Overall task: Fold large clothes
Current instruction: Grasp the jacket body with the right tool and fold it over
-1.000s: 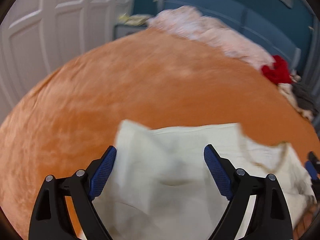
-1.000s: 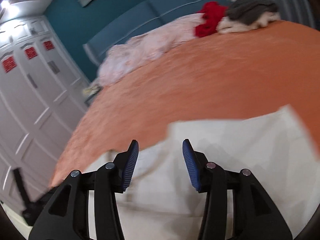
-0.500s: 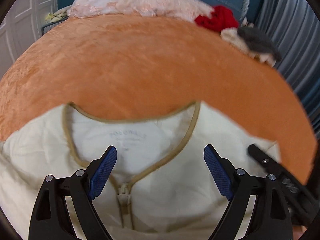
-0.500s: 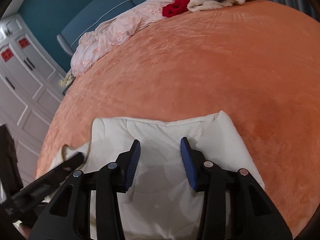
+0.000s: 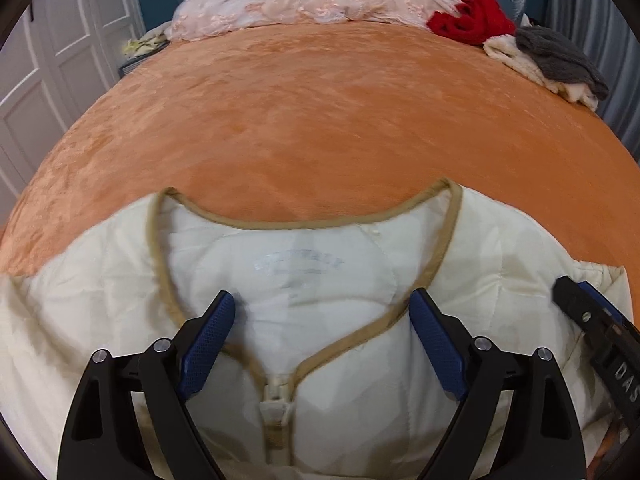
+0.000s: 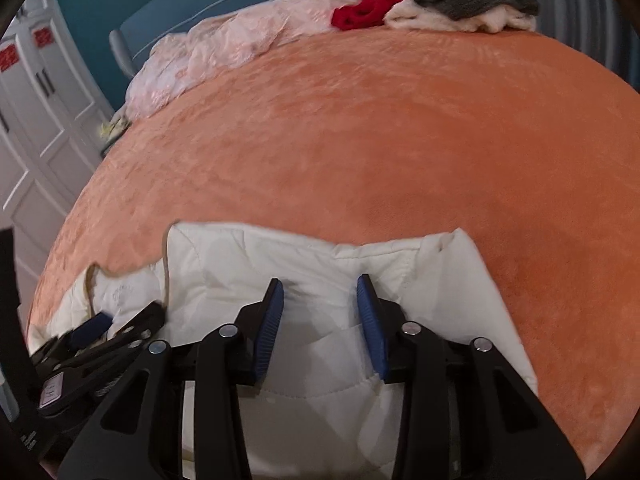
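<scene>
Cream jacket [image 5: 320, 280] lies flat on the bed [image 5: 320, 120], collar pointing away. Left gripper [image 5: 322, 334] hangs open over the neckline; right gripper [image 6: 320, 312], half-open and empty, sits above the right shoulder.

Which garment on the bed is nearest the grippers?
The cream quilted jacket with tan neck trim, directly under both open grippers. The pink, red and grey clothes lie at the far edge.

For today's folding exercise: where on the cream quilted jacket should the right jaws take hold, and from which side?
Probably the shoulder edge of the cream quilted jacket, which lies flat on the orange blanket just ahead of the open right gripper. Come in low from the near side, sliding one finger under the seam.
</scene>
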